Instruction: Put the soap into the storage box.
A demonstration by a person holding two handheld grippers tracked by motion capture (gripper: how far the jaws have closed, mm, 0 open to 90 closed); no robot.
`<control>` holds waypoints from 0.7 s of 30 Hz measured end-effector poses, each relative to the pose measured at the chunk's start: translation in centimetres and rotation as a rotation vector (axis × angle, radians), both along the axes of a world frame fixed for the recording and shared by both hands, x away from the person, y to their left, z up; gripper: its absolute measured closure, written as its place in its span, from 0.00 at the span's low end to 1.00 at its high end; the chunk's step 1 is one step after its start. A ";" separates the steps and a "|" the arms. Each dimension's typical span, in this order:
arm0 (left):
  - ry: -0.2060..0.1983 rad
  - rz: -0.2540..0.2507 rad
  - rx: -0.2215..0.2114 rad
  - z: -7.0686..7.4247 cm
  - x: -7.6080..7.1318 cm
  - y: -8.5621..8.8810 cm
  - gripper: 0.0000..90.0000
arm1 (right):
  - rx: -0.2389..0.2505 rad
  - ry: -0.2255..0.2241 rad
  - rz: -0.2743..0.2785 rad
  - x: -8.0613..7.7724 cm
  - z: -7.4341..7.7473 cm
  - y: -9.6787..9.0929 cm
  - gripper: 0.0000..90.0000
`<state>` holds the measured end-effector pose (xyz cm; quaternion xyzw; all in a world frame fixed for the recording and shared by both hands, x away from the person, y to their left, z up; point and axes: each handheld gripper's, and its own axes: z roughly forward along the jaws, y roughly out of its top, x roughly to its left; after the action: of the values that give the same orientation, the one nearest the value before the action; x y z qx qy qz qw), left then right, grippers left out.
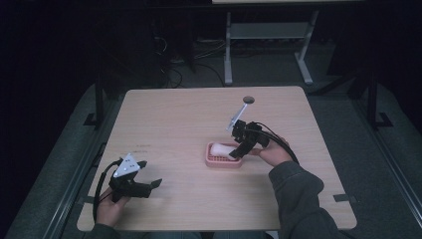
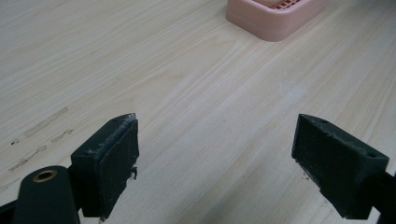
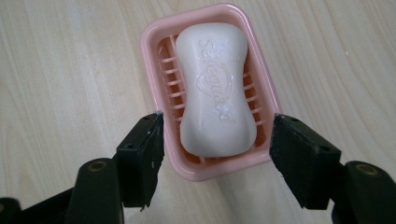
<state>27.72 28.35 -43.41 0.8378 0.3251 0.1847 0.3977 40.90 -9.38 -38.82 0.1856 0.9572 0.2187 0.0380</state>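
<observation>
A white soap bar [image 3: 215, 88] lies in a pink slotted soap dish [image 3: 154, 60] near the middle of the wooden table. My right gripper [image 3: 217, 140] hovers over the dish's near end, its jaws open wide on either side of the soap without pressing on it. From the high view, the soap [image 1: 220, 149] and dish [image 1: 219, 162] sit just left of the right gripper [image 1: 238, 149]. At the table's front left my left gripper [image 1: 150, 173] rests open and holds nothing. In its own view the left gripper [image 2: 215, 154] faces bare wood, with a corner of the dish [image 2: 271, 21] far ahead.
A round hole [image 1: 248, 99] sits near the table's far edge. Faint scuff marks [image 2: 44, 123] mark the wood by the left gripper. Beyond the table stands a desk frame [image 1: 268, 35] on a dark floor with cables.
</observation>
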 end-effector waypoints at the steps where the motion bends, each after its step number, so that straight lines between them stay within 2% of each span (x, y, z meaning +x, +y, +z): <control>1: 0.001 0.000 -0.001 0.0 0.0 0.0 0.16 | -0.002 0.002 0.000 0.0 0.0 -0.1 0.38; 16: -0.002 0.000 -0.004 0.0 0.0 0.0 0.16 | 0.001 -0.020 -0.017 -1.0 0.9 -1.2 0.36; 21: 0.000 -0.001 0.000 0.0 0.0 0.0 0.16 | 0.025 -0.018 -0.031 -1.4 0.6 -2.3 0.36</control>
<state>27.71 28.34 -43.42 0.8381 0.3247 0.1847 0.3976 39.51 -11.64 -38.23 0.1991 0.9510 0.2316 0.0477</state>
